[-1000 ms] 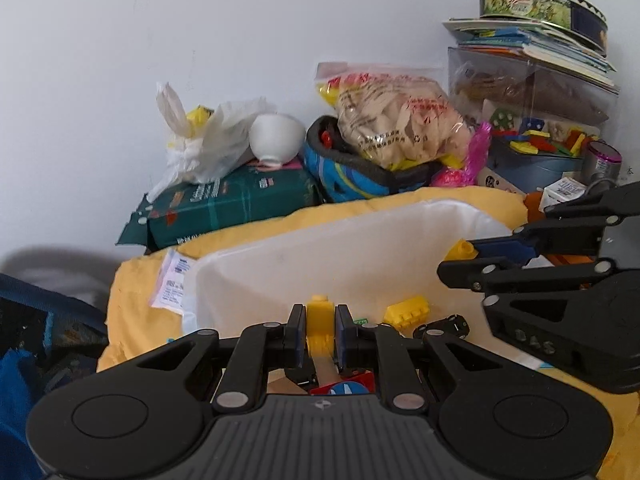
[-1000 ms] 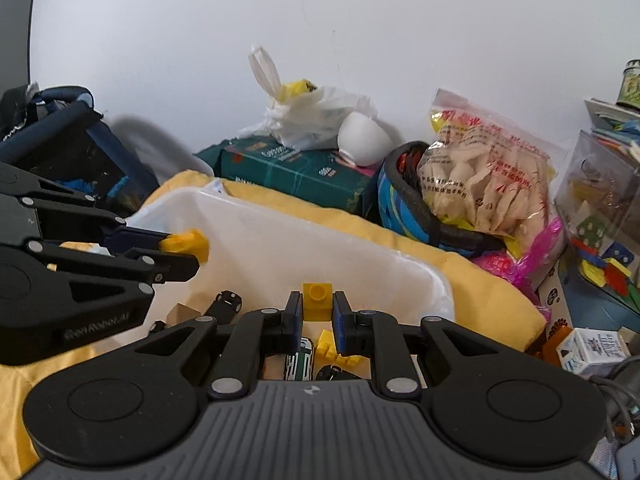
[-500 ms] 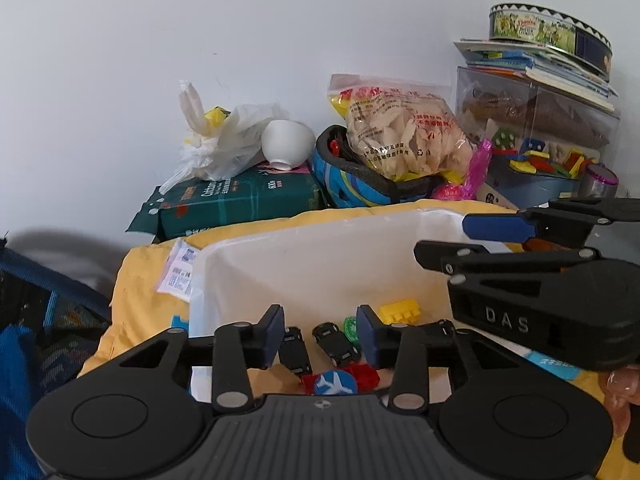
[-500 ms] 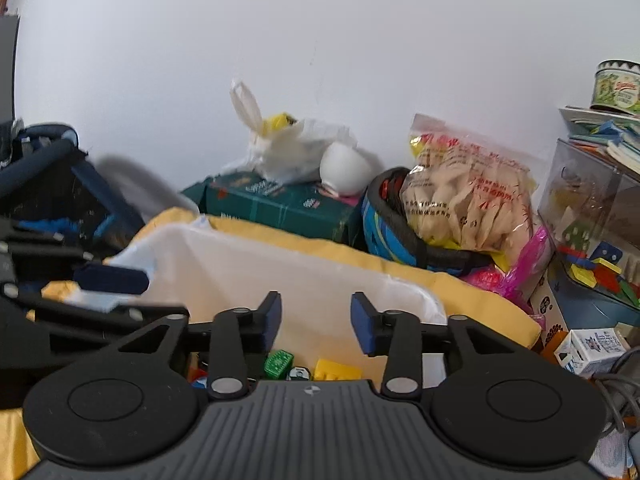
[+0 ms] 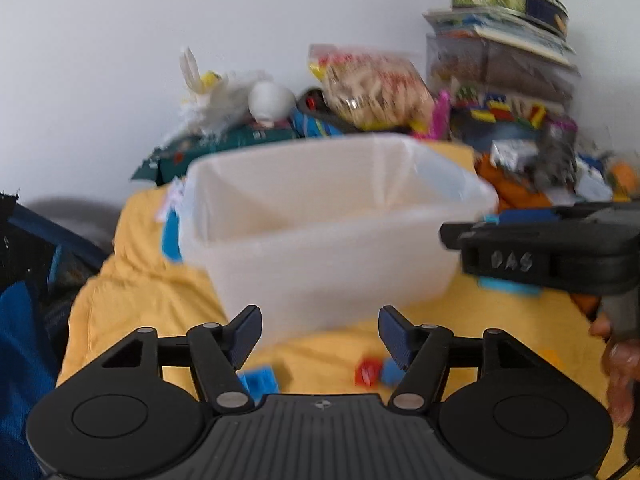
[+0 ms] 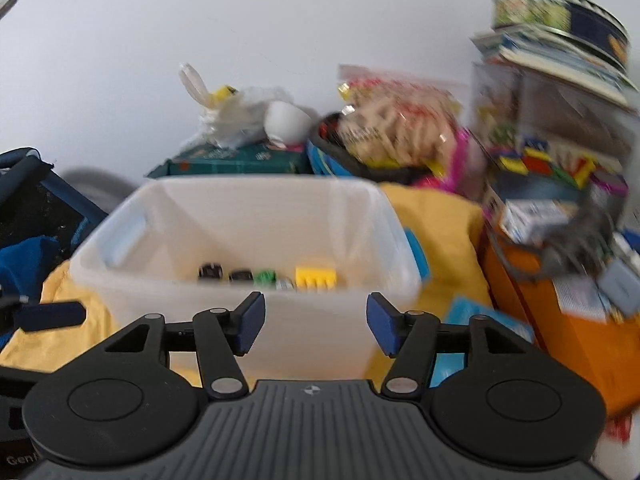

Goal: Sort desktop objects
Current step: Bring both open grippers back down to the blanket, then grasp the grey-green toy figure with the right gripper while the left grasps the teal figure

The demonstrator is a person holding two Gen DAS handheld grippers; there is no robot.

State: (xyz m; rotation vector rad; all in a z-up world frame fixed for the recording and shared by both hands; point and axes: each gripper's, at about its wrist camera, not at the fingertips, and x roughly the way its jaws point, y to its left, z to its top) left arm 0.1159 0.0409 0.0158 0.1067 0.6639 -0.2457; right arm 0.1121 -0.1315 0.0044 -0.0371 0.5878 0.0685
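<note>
A translucent, smooth plastic bin (image 6: 240, 220) is seen beyond the claw, set on soft yellow cloth (image 5: 160, 300); glossy plastic bricks (image 6: 315, 278) lie inside.

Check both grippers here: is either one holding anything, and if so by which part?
Nothing is held. The left gripper and the right gripper are both empty, jaws opening with nothing between the pads, in front of the white bin.

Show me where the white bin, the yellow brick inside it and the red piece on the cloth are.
white bin (image 6: 320, 322), right wrist view, on its near wall.
yellow brick (image 6: 315, 278), right wrist view, on its studded top.
red piece (image 5: 367, 373), left wrist view, on its middle.
</note>
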